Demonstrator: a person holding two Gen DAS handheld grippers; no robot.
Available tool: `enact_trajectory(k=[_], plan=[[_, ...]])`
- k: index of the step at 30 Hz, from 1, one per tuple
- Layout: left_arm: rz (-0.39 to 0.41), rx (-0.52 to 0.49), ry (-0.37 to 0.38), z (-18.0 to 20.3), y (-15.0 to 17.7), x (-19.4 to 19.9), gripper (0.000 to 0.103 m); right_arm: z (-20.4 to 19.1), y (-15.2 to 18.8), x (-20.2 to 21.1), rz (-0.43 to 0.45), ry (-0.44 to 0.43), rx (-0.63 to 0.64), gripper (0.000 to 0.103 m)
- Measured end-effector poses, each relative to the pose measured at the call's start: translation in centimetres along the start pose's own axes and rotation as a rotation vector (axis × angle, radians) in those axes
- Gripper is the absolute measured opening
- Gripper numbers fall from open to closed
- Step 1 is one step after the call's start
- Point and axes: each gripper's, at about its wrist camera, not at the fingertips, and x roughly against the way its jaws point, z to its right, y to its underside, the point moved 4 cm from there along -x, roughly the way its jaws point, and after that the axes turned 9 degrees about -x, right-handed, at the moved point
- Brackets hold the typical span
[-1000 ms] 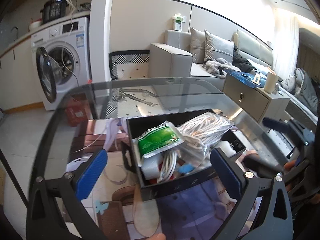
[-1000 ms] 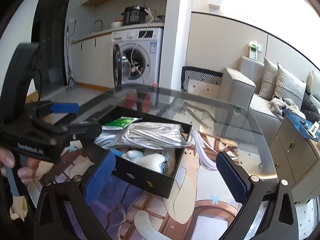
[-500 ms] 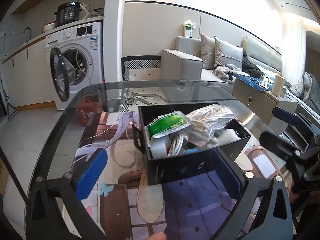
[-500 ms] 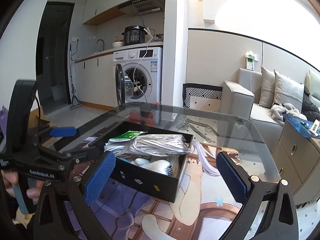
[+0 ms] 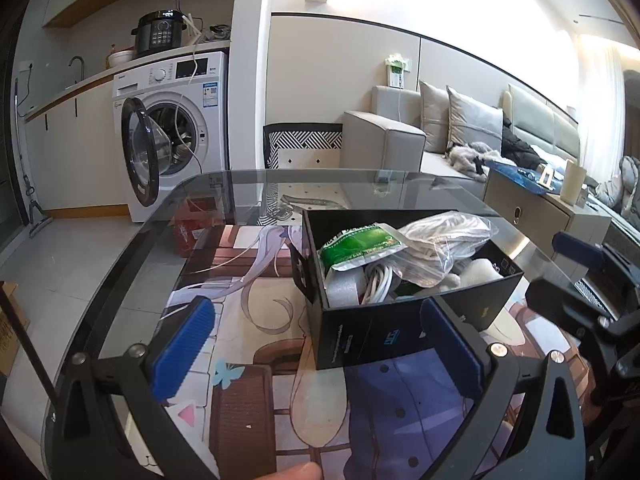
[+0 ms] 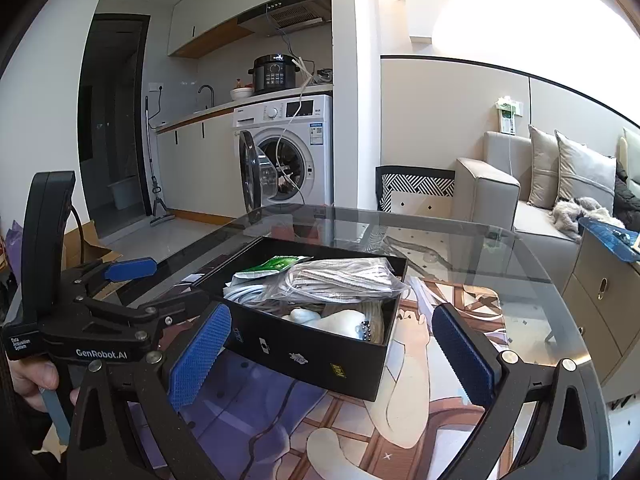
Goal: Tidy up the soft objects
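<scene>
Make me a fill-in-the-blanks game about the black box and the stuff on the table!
1. The black box sits on a round ____ table.
2. The packet lying on top in the box is coloured ____.
3. The bundle of white cord is wrapped in a clear ____ bag.
4. The washing machine door is ____.

Missing words: glass; green; plastic; open

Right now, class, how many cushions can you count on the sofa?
2. One cushion leans against the sofa back beside the armrest, and the second cushion stands just right of it. More may lie beyond the frame edge.
</scene>
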Motion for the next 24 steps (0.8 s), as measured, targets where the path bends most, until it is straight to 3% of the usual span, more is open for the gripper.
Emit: enact_trajectory(k=[24], plan=[[0.0, 0.009, -0.011, -0.18, 0.46, -0.6, 0.103, 0.04, 0.5, 0.08, 0.014, -0.006, 0.0, 0.102]])
